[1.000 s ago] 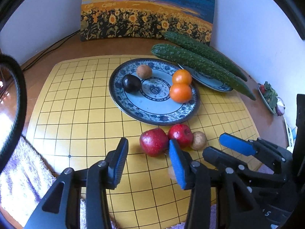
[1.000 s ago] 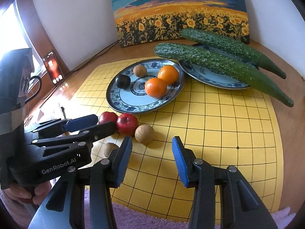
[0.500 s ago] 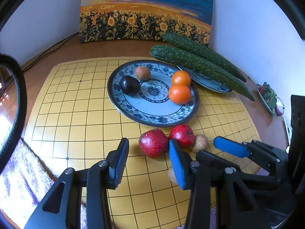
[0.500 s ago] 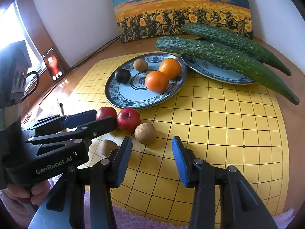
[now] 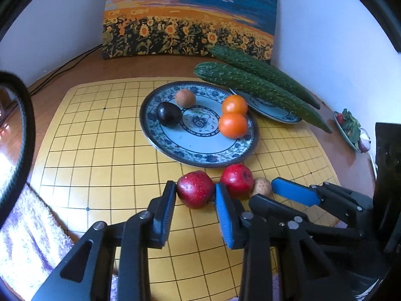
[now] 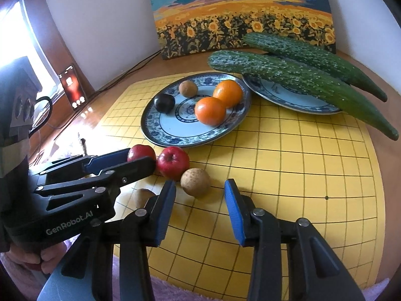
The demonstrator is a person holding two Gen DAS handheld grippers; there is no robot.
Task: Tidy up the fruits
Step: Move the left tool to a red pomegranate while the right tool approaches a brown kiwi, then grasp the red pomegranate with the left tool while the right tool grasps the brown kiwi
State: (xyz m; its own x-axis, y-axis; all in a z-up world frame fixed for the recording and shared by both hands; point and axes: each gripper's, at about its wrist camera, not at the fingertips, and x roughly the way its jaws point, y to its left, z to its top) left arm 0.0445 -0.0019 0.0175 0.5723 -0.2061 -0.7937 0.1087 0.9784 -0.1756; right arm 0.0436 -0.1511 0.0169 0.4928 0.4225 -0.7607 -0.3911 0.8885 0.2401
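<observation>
Left gripper (image 5: 194, 195) reaches low over the yellow grid-lined board (image 5: 100, 155), its black jaws with blue ribbed pads standing apart on either side of a glossy red apple (image 5: 196, 189), close to its skin (actual contact I cannot tell). Just beside it sits a second red apple (image 5: 237, 180), then a small rough brown fruit (image 5: 262, 187), all near the board's front edge. Right gripper (image 6: 200, 195) is spread wide, holding nothing, with that round brown fruit just ahead of its left pad. Behind them a blue-and-white patterned porcelain plate (image 5: 200, 155) carries two smooth oranges (image 5: 233, 124), a dark plum (image 5: 169, 114) and another brown fruit (image 5: 185, 97). Two long bumpy cucumbers (image 6: 300, 77) lie across a second plate (image 6: 288, 100) toward the board's far right corner.
</observation>
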